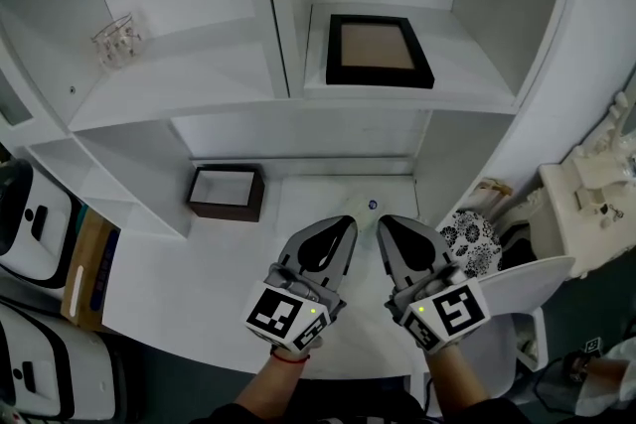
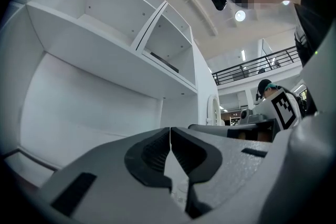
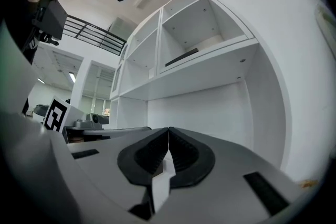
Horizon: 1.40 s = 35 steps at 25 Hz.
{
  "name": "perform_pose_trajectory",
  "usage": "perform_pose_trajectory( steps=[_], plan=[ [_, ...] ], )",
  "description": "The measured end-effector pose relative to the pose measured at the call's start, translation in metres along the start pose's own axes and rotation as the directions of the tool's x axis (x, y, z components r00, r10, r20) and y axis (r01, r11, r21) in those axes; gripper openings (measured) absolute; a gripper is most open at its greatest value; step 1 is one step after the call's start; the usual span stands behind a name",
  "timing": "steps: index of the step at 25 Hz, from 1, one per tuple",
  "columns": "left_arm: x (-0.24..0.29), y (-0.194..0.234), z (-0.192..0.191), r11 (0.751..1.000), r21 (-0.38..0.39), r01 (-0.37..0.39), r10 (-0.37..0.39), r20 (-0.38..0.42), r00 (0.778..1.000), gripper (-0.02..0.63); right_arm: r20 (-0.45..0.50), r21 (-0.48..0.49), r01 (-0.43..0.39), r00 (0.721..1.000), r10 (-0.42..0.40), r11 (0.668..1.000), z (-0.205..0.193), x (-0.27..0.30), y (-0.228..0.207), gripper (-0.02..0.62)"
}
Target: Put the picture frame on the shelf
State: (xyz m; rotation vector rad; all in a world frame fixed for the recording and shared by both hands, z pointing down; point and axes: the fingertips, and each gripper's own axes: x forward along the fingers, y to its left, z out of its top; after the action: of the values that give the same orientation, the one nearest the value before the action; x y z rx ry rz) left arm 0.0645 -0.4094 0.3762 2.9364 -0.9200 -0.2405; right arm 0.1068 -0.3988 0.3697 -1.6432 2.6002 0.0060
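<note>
picture frame (image 1: 380, 50) is lying flat in the upper right cubby of the shelf (image 1: 199, 74), so the job's looking done; left gripper (image 1: 340, 229) and right gripper (image 1: 390, 229) are hovering side by side over the surface (image 1: 189, 298), jaws pressing together on nothing since there's nothing left to carry

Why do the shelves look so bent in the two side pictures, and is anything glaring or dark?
Left gripper view: a wide-angle lens bows the white shelf unit, darkens the corners and makes the grey left tool loom large; a round ceiling lamp glares. Right gripper view: same bowing, dark corners. Head view: even soft light, faint shadows under shelves, black rectangular picture frame sharp.
</note>
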Motion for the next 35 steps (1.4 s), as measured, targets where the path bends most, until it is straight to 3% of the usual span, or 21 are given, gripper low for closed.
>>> perform_pose_trajectory(
  steps=[12, 20, 35],
  plan=[
    [-0.030, -0.014, -0.031, 0.999, 0.018, -0.041, 0.042, -0.025, 0.999, 0.014, -0.060, -0.007, 0.001, 0.998, -0.002, 1.000, -0.034, -0.028, 0.014, 0.005],
    [-0.051, -0.029, -0.051, 0.998, -0.011, -0.068, 0.068, -0.054, 0.996, 0.014, -0.093, 0.006, -0.007, 0.996, 0.007, 1.000, -0.050, -0.050, 0.029, 0.005],
    [-0.081, -0.066, -0.045, 0.994, -0.021, -0.109, 0.108, -0.031, 0.994, 0.014, -0.057, 0.021, -0.053, 0.997, 0.054, 0.998, -0.045, -0.087, 0.055, 0.005]
  ],
)
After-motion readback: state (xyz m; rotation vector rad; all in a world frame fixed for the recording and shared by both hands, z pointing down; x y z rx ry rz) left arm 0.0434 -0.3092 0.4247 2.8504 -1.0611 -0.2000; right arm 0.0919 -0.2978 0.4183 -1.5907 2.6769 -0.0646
